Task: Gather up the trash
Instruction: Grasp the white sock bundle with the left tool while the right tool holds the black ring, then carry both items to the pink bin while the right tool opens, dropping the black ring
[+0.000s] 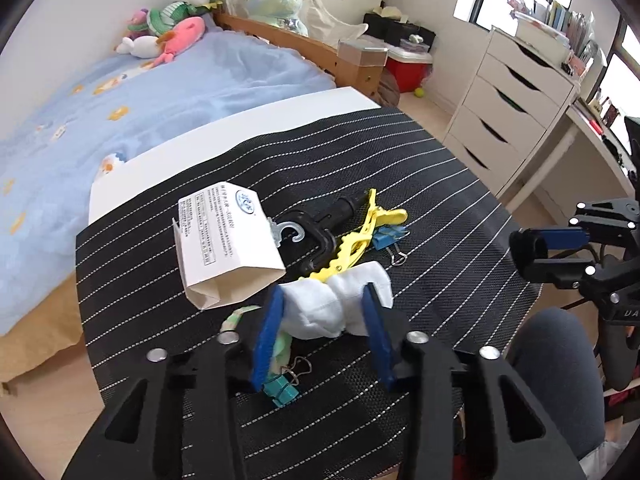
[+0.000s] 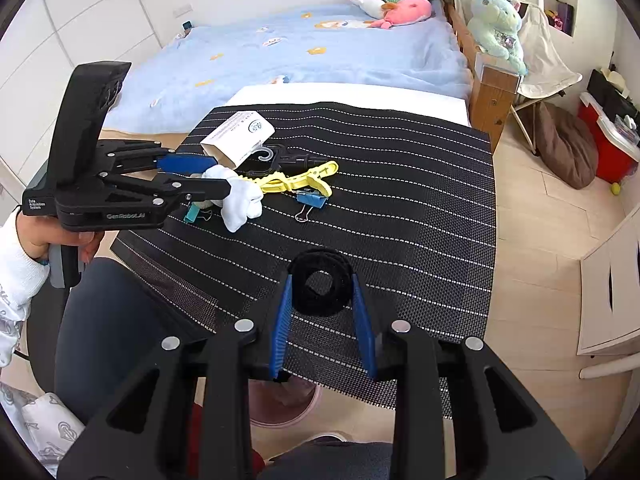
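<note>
A crumpled white tissue wad (image 1: 332,304) lies on the black striped mat (image 1: 400,152), and my left gripper (image 1: 324,292) is shut on it, a blue pad pressing each side. In the right wrist view the left gripper (image 2: 222,178) pinches the same white wad (image 2: 244,200) from the left. My right gripper (image 2: 321,280) is shut on a black ring-shaped roll (image 2: 320,307), held just above the mat's near part. The left wrist view shows the right gripper (image 1: 528,252) at the right edge.
Beside the wad lie a white paper box (image 1: 224,248), a yellow clip (image 1: 360,240), a black hook (image 1: 320,224), a blue binder clip (image 1: 388,238) and a teal one (image 1: 282,390). A pinkish bin (image 2: 288,404) stands under the mat's near edge. A bed lies beyond.
</note>
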Motion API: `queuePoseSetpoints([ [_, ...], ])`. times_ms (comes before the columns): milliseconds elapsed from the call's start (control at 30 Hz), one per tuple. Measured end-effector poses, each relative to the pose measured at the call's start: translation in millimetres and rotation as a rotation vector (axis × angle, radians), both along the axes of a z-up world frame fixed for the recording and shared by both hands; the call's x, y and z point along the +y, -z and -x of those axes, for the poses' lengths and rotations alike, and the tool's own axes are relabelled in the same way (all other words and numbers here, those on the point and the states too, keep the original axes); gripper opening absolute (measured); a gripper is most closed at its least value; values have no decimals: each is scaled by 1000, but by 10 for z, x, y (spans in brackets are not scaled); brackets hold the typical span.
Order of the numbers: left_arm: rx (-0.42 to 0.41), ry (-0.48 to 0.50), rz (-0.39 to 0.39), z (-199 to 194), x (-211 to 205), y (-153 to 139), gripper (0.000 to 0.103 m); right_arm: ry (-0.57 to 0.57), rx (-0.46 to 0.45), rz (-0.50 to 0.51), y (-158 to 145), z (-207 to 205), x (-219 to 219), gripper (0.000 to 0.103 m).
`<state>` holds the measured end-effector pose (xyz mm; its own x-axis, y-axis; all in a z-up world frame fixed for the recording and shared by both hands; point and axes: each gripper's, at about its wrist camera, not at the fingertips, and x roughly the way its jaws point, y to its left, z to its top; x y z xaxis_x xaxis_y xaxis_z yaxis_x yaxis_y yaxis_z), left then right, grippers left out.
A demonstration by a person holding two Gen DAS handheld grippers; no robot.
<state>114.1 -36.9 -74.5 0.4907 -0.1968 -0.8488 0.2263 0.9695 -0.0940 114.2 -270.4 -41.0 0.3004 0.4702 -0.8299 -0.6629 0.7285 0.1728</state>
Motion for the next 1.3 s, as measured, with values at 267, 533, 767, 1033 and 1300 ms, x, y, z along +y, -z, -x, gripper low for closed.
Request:
queuePoseSetpoints([
  [267,-11,-9,-3,24,13,-26,6,-10,-1,-3,19,6,48,29],
  [533,-74,-9,18,156,4,-251,6,-13,-19,-15,-75,23,45,29],
  [767,-115,4,32,349,-17,-483,6,-19,-46,-30,-212,93,51,29],
  [1033,-152,12,41,633,-24,-643,6,-36,-86,-52,-422,253,45,29],
  [1300,-184,14,63,945,-17,-756,6,-63,-115,-71,-584,465,66,29],
])
